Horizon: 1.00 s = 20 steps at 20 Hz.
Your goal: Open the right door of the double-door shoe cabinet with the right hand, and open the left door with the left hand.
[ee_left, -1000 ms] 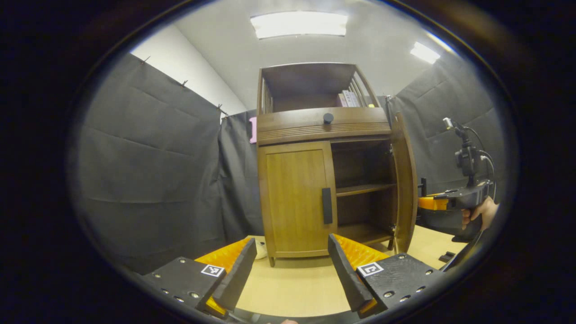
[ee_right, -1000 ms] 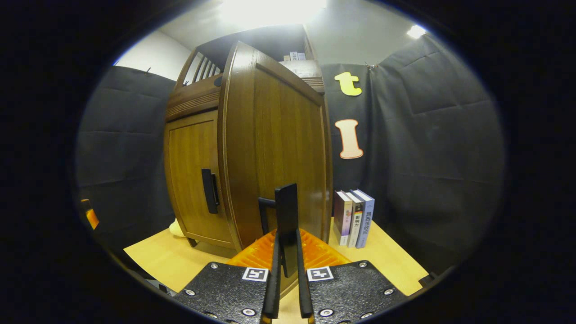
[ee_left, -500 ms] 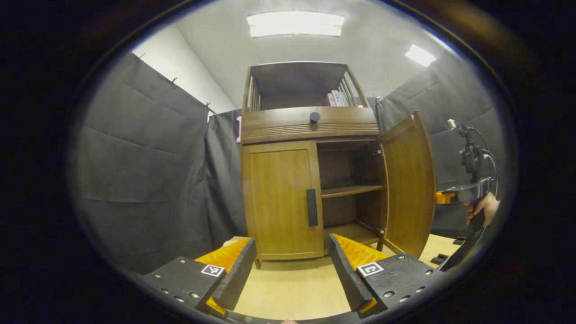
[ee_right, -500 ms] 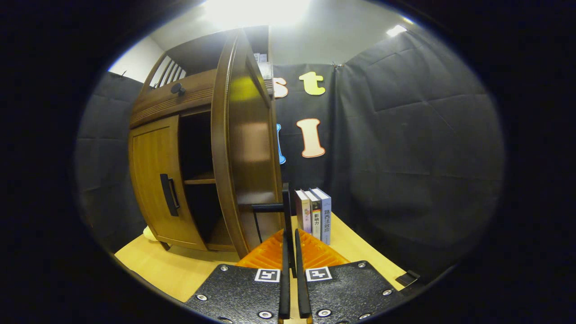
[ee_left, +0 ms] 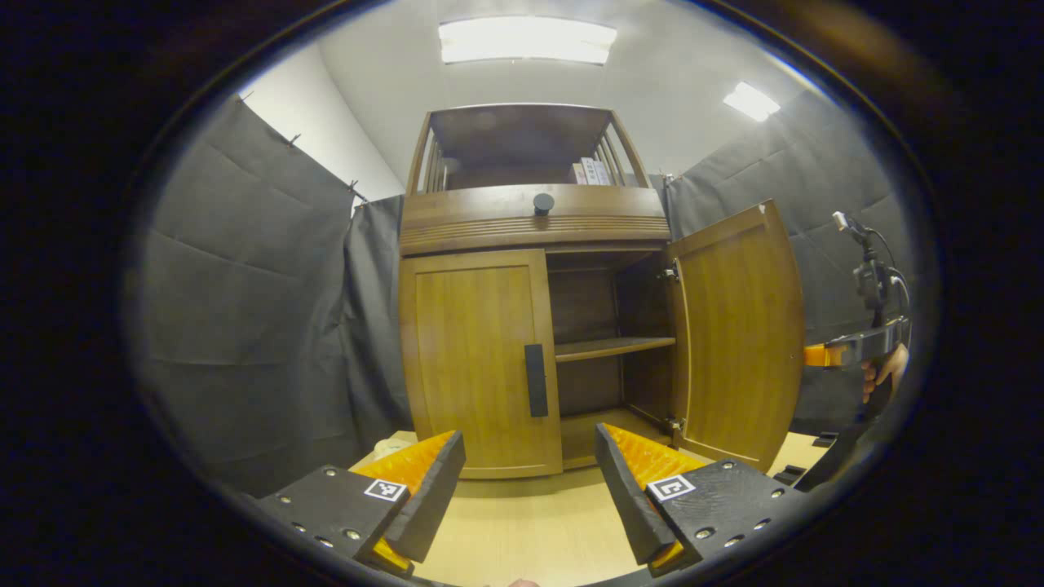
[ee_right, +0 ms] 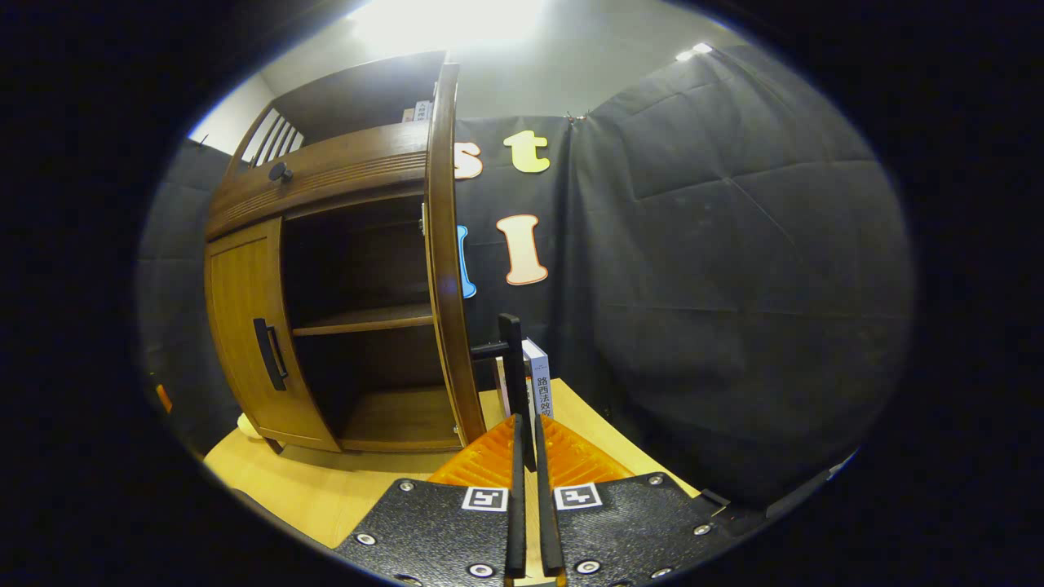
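A brown wooden shoe cabinet (ee_left: 530, 220) stands on a light wooden table. Its right door (ee_left: 738, 330) hangs wide open, showing a bare shelf (ee_left: 612, 348) inside. The left door (ee_left: 473, 359) is closed, its dark vertical handle (ee_left: 535, 380) near the middle. My right gripper (ee_right: 526, 432) is shut on the right door's dark handle (ee_right: 511, 359), seen edge-on beside the door (ee_right: 447, 269). In the left gripper view it (ee_left: 848, 352) shows past the open door with a hand on it. My left gripper (ee_left: 526, 481) is open, well short of the left door.
Books (ee_right: 538, 383) stand on the table (ee_right: 294, 497) behind the open right door. More books (ee_left: 590, 172) sit on the cabinet's top shelf. A round knob (ee_left: 543, 202) marks the drawer above the doors. Black cloth walls close in on both sides.
The right door has swung from half open to wide open, pulled by my right gripper. My left gripper has drifted so the cabinet sits more to the left in its view.
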{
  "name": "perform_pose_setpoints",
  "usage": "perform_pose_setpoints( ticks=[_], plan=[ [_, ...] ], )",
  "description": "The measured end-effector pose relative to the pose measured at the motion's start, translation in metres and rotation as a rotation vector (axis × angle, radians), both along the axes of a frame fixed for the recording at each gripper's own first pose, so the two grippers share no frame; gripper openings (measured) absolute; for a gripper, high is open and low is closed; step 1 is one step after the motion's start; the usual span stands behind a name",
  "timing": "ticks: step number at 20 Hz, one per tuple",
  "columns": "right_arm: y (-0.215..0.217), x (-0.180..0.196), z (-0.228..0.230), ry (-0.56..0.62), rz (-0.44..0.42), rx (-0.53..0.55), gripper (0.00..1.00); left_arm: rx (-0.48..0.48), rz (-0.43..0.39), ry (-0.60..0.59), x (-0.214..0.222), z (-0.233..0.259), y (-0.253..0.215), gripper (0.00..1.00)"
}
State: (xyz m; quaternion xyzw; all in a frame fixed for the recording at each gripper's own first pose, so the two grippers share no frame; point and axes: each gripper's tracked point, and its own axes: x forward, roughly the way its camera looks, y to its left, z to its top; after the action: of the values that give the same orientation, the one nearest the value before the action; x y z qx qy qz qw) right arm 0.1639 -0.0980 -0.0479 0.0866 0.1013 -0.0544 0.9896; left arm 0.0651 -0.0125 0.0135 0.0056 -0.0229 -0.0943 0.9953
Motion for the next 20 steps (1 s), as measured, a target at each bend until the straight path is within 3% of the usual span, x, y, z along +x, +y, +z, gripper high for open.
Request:
perform_pose_setpoints(
  ticks=[1,2,3,4,7,8,10,12,13,14,17,19,20],
  plan=[
    [-0.002,0.001,-0.001,0.000,-0.004,0.001,0.00,0.004,-0.007,-0.003,0.008,0.001,-0.003,0.91],
    [-0.001,0.001,0.002,-0.010,-0.004,-0.001,0.07,0.005,-0.011,-0.006,0.018,0.004,-0.008,0.91],
    [-0.002,-0.001,0.008,-0.024,-0.004,-0.008,0.07,0.001,-0.014,-0.010,0.032,0.006,-0.012,0.91],
    [-0.004,-0.003,0.012,-0.035,-0.002,-0.020,0.00,-0.004,-0.015,-0.014,0.046,0.009,-0.016,0.91],
    [-0.007,-0.015,0.025,-0.070,0.010,-0.072,0.12,-0.017,-0.017,-0.015,0.088,0.014,-0.027,0.91],
    [-0.009,-0.018,0.029,-0.082,0.006,-0.089,0.21,-0.026,-0.016,-0.009,0.101,0.015,-0.030,0.91],
    [-0.015,-0.025,0.037,-0.107,-0.011,-0.120,0.55,-0.039,-0.011,-0.001,0.123,0.016,-0.032,0.96],
    [-0.018,-0.033,0.041,-0.116,-0.032,-0.131,0.89,-0.042,-0.004,0.006,0.143,0.013,-0.033,0.91],
    [-0.015,-0.038,0.043,-0.118,-0.027,-0.129,0.94,-0.038,0.003,0.011,0.154,0.010,-0.032,0.91],
    [-0.012,-0.041,0.045,-0.119,-0.021,-0.130,0.92,-0.036,0.009,0.016,0.165,0.008,-0.033,0.96],
    [-0.014,-0.051,0.046,-0.120,-0.028,-0.160,0.94,-0.051,0.026,0.049,0.196,-0.004,-0.032,0.91],
    [-0.014,-0.053,0.043,-0.110,-0.028,-0.158,0.94,-0.064,0.040,0.065,0.214,-0.010,-0.029,0.96],
    [-0.012,-0.055,0.039,-0.101,-0.025,-0.149,0.94,-0.065,0.046,0.067,0.224,-0.011,-0.029,0.91]
  ],
)
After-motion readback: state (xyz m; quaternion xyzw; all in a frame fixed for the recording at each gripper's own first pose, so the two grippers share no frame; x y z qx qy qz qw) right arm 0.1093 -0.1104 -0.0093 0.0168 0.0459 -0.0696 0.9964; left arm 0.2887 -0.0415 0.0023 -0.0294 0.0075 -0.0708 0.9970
